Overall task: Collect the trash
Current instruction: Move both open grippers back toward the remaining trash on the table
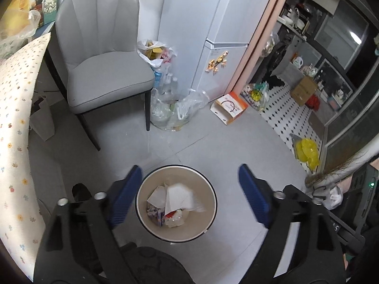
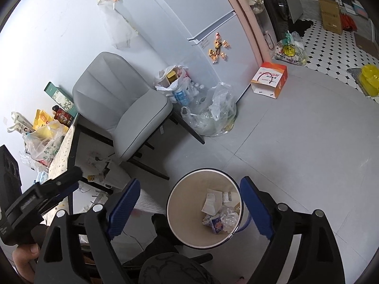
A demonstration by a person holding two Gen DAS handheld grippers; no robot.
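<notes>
Left wrist view: your left gripper [image 1: 189,189] hangs over the round trash bin [image 1: 142,189] with its blue pads [image 1: 125,196] spread wide and nothing pressed between them. A white sheet of paper [image 1: 176,196] shows blurred inside the bin's mouth, above crumpled paper and wrappers [image 1: 161,215] lying at the bottom. The bin stands on the grey tiled floor [image 1: 213,146]. Beyond it you see a grey upholstered chair [image 1: 104,54], clear plastic bags of bottles and packaging [image 1: 170,108] against the white fridge [image 1: 213,35], and an orange-and-white carton [image 1: 228,108] lying by the doorway. A table edge with a flower-print cloth [image 1: 16,130] runs down the left side, and a yellow bag [image 1: 306,152] sits on the patterned tiles at the right.

Right wrist view: your right gripper [image 2: 189,210] also stands wide apart, empty, with the same trash bin [image 2: 180,198] between its fingers and nearer the right pad [image 2: 255,210]. Paper scraps and wrappers [image 2: 219,215] lie in the bottom of the bin. Your left gripper [image 2: 56,184] reaches in from the lower left, held by a hand [image 2: 23,258] at the frame edge. The grey chair [image 2: 123,108] stands beside the table, whose top is crowded with bags and boxes [image 2: 47,127]. The plastic bags [image 2: 213,113] sit at the foot of the fridge [image 2: 189,11], and the orange-and-white carton [image 2: 270,80] lies further right.
</notes>
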